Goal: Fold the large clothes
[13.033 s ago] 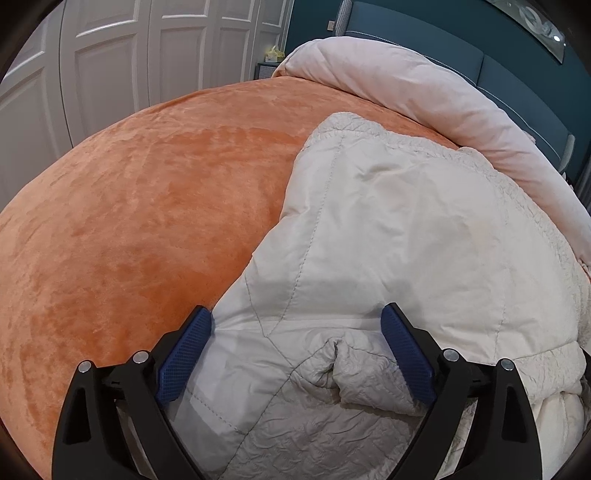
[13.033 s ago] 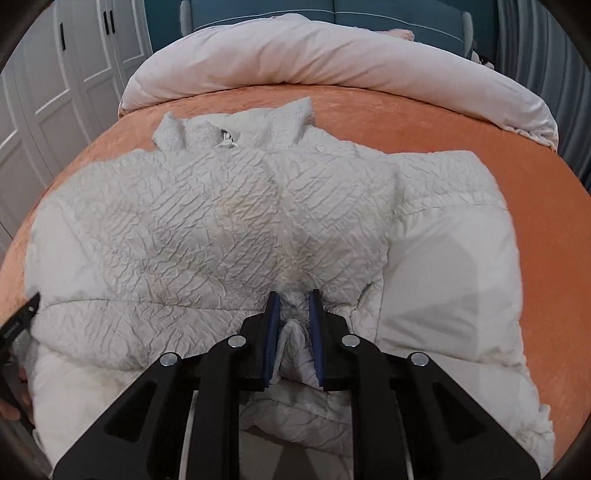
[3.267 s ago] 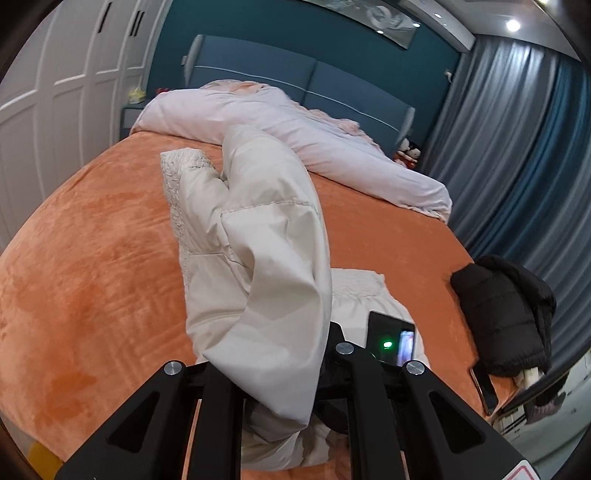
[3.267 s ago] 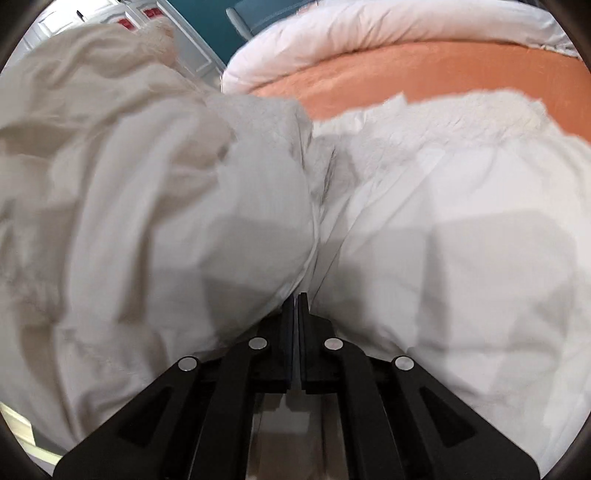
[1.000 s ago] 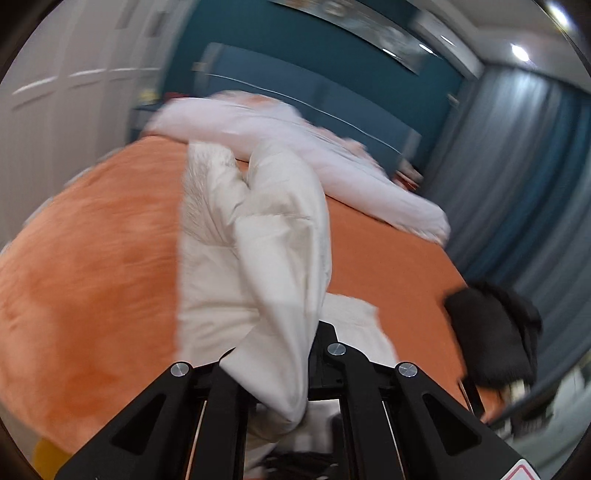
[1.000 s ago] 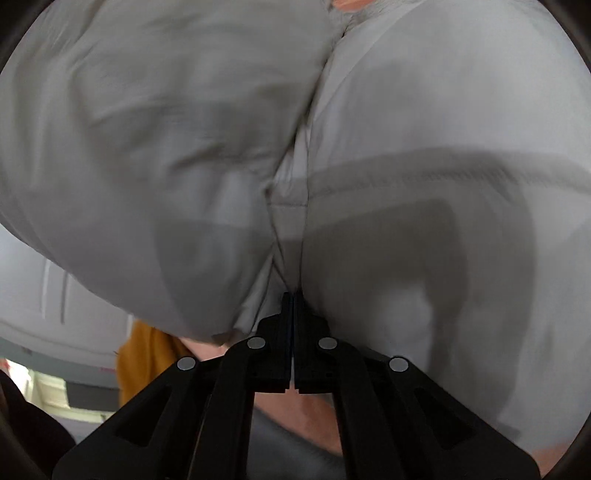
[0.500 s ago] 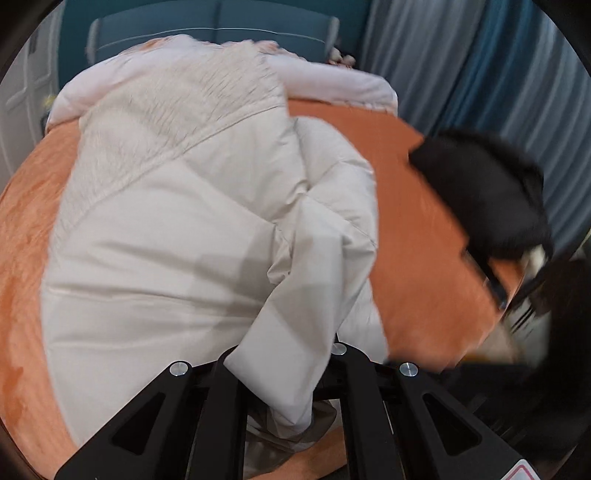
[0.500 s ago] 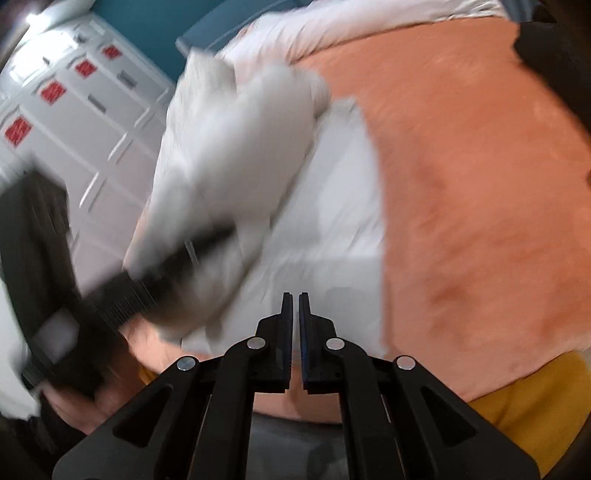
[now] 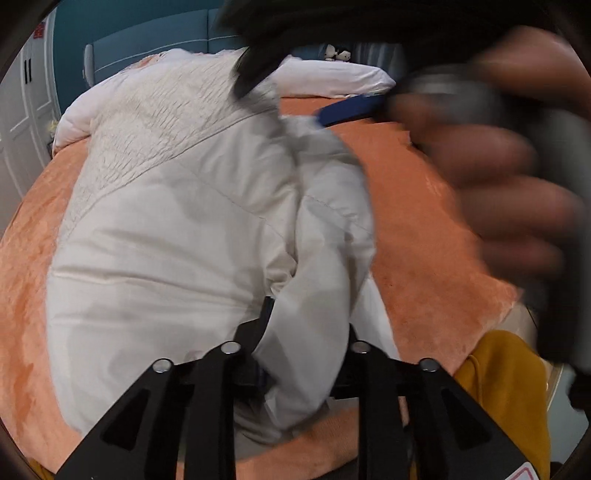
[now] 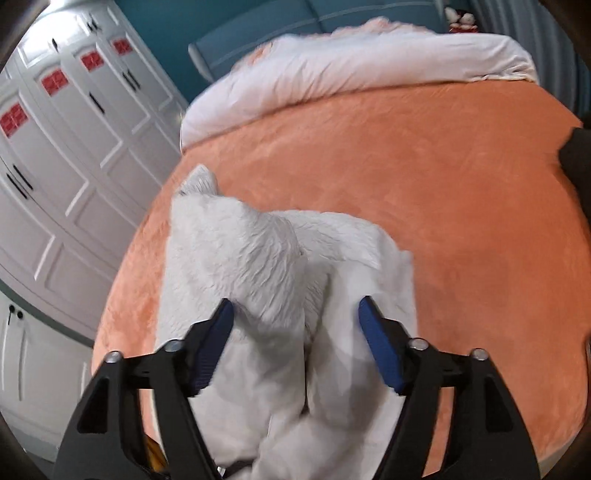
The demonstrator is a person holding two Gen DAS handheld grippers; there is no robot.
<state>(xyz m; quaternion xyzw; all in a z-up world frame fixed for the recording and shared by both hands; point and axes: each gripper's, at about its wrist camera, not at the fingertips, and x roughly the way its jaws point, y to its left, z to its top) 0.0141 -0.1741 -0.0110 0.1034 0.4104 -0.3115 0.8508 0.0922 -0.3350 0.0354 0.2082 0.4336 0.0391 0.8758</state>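
Observation:
A large cream padded jacket (image 9: 166,229) lies on the orange bed cover (image 9: 424,229). My left gripper (image 9: 295,332) is shut on a fold of the jacket's sleeve, which drapes over its fingers and hides them. In the right wrist view the jacket (image 10: 266,266) lies bunched lengthwise near the bed's front edge. My right gripper (image 10: 295,317) is open, its blue pads (image 10: 376,343) spread either side of a raised fold without pinching it. The right gripper and the hand holding it show blurred at the upper right of the left wrist view (image 9: 351,109).
A rolled pale duvet (image 10: 351,66) lies across the head of the bed before a blue headboard (image 10: 314,22). White wardrobe doors (image 10: 66,147) stand on the left. A dark garment (image 10: 578,147) lies at the bed's right edge. Mustard fabric (image 9: 498,387) hangs below the bed's front edge.
My right gripper has opened and now straddles a jacket fold. The left gripper keeps its hold on the sleeve. The right hand has swung in front of the left camera.

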